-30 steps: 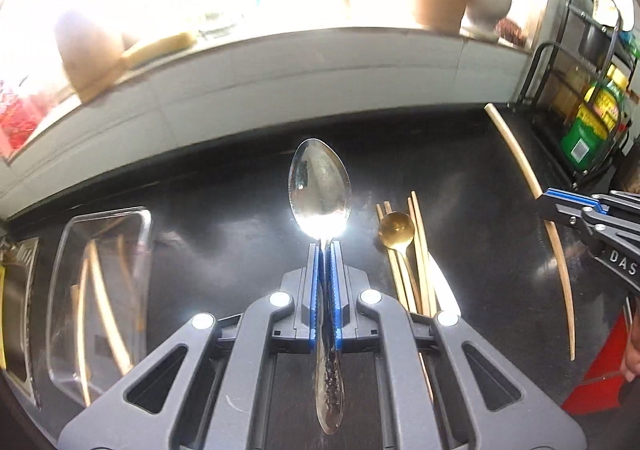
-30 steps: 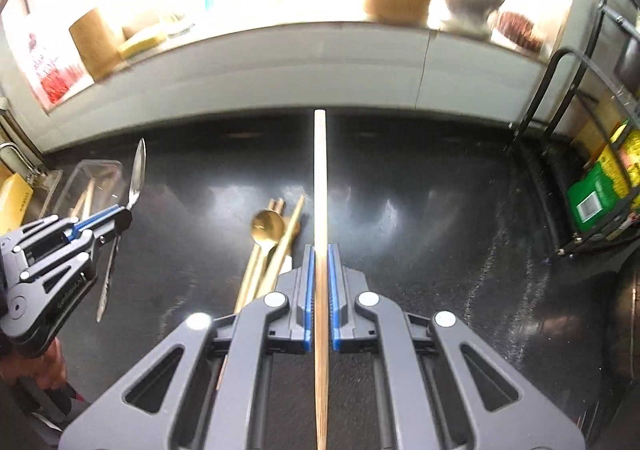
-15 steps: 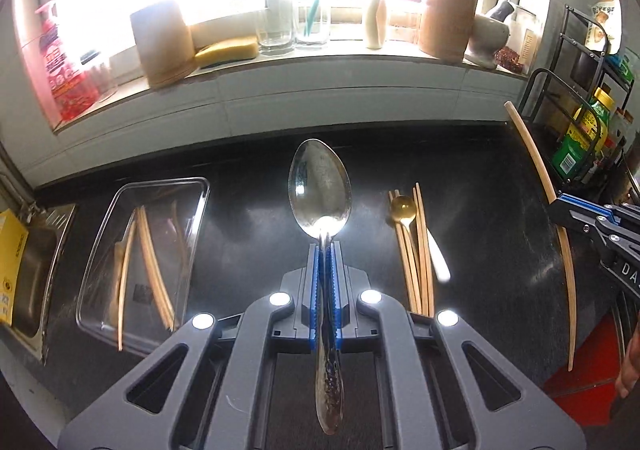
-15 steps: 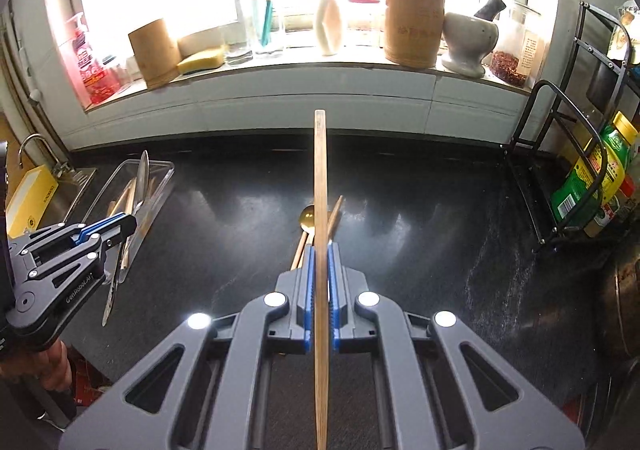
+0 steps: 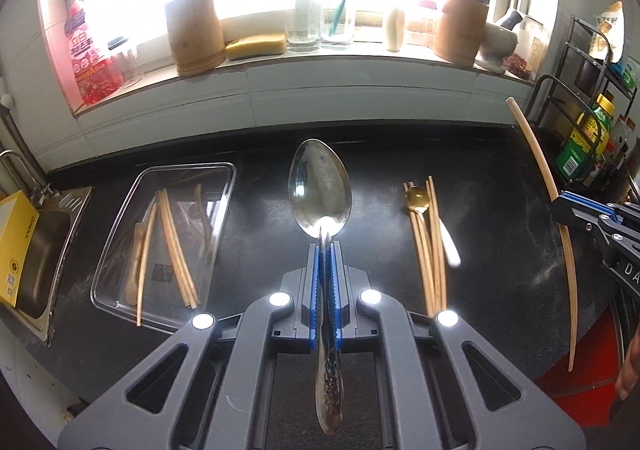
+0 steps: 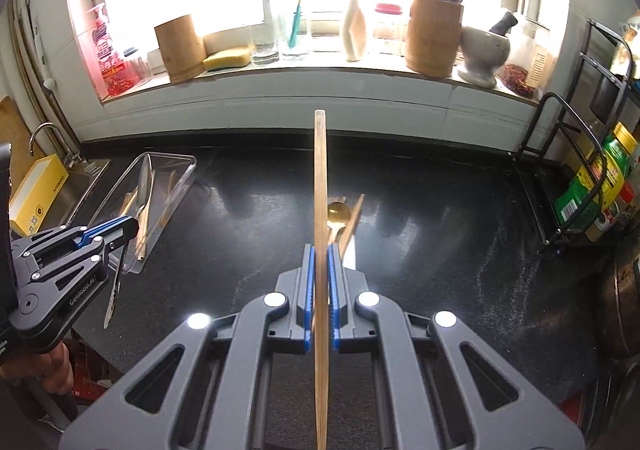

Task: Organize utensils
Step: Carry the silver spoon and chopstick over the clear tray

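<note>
Above a black kitchen counter (image 5: 248, 330), the left gripper (image 5: 325, 250) is clamped tight on the neck of a steel spoon (image 5: 320, 189), bowl up at frame centre. The right gripper (image 6: 320, 254) is pinched just as tightly around a long wooden chopstick (image 6: 320, 177) (it juts toward the windowsill). A clear plastic tray (image 5: 120, 234), left of centre, holds wooden utensils; right of centre, a gold spoon (image 5: 417, 198) lies among loose chopsticks (image 5: 430, 246) on the counter.
</note>
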Tool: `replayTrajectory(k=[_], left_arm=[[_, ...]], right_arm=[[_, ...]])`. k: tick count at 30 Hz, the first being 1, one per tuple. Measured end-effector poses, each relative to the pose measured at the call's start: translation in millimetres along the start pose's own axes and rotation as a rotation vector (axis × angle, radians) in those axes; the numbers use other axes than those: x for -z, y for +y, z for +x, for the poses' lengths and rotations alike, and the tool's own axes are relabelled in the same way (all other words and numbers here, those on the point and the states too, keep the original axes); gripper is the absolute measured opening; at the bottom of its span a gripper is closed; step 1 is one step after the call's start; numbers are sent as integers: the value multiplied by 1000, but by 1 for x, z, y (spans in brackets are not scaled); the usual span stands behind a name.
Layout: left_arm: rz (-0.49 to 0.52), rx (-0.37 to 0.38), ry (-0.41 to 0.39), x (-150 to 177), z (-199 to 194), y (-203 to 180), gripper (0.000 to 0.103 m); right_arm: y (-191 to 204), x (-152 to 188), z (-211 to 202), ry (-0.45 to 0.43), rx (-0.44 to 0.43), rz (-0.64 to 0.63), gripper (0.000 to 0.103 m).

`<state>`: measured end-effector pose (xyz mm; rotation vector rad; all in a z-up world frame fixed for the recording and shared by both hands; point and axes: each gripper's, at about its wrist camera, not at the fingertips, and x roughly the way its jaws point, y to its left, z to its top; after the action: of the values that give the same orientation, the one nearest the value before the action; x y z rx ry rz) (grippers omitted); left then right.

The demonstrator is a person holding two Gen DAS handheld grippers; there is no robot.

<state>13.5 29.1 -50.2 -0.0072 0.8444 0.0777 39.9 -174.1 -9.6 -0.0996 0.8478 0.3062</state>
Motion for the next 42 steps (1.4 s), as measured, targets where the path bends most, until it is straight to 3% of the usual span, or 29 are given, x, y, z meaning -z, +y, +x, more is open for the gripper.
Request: replayTrajectory(k=[8,23,29,42], left_arm=[[-107,-95,6,4,-6,69,5],[-295,-299,44,23,-19,231,5],[-306,-293,70,22,-6,257,5],[-282,-174,156,-8,83,264,5]], right_arm=[[61,-20,27,15,-81,-86,7],[247,-58,93,53,-313,-286,7],[285,-65,115,89,-332,-307,7],[296,-95,197,239,-373,-204,7]])
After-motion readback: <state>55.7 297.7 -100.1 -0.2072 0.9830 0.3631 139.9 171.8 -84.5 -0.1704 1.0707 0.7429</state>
